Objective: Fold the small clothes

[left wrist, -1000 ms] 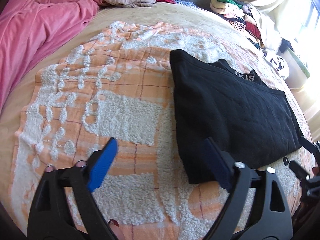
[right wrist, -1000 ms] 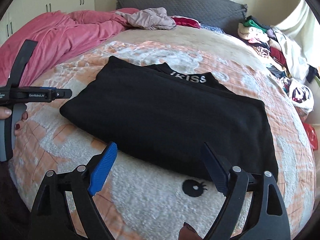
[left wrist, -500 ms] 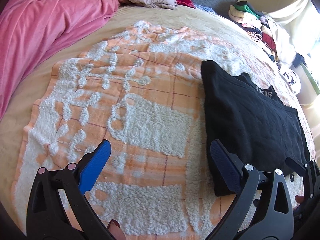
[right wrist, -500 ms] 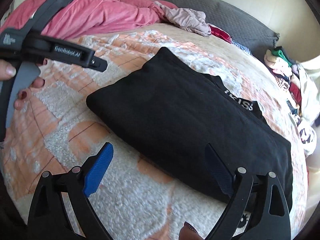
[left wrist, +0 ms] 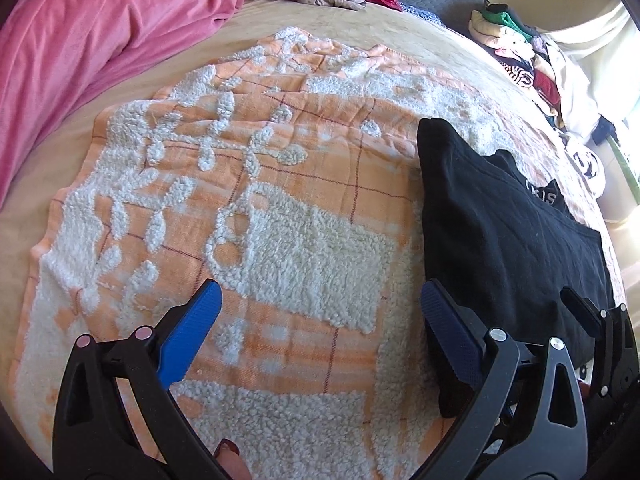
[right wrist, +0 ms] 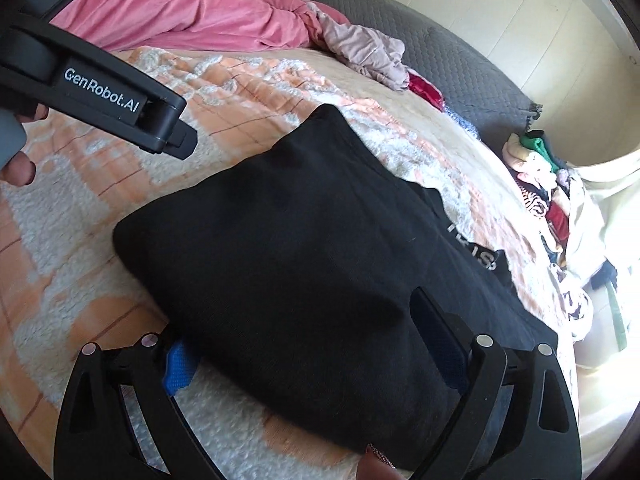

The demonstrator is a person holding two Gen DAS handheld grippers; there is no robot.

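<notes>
A black folded garment [left wrist: 500,240] [right wrist: 300,240] with white lettering at its collar lies on an orange and white fleece blanket [left wrist: 280,248]. My left gripper [left wrist: 320,290] hangs open over the bare blanket. Its right finger [left wrist: 448,336] is close to the garment's left edge, and nothing is between the pads. My right gripper [right wrist: 298,326] is open and straddles the garment's near edge. The cloth partly covers its left pad [right wrist: 178,368], while its right finger [right wrist: 436,340] is above the fabric. The pads do not press on it.
A pink duvet [left wrist: 100,32] is bunched at the far left of the bed. A mauve garment [right wrist: 360,48] lies by the grey headboard cushion [right wrist: 460,68]. A pile of mixed clothes [right wrist: 536,184] sits at the far right, near a bright window.
The right gripper has dropped, rolled and closed in on the garment's near edge, which now lies between its jaws. The left gripper has drifted left, away from the garment. Both jaws stand slightly wider.
</notes>
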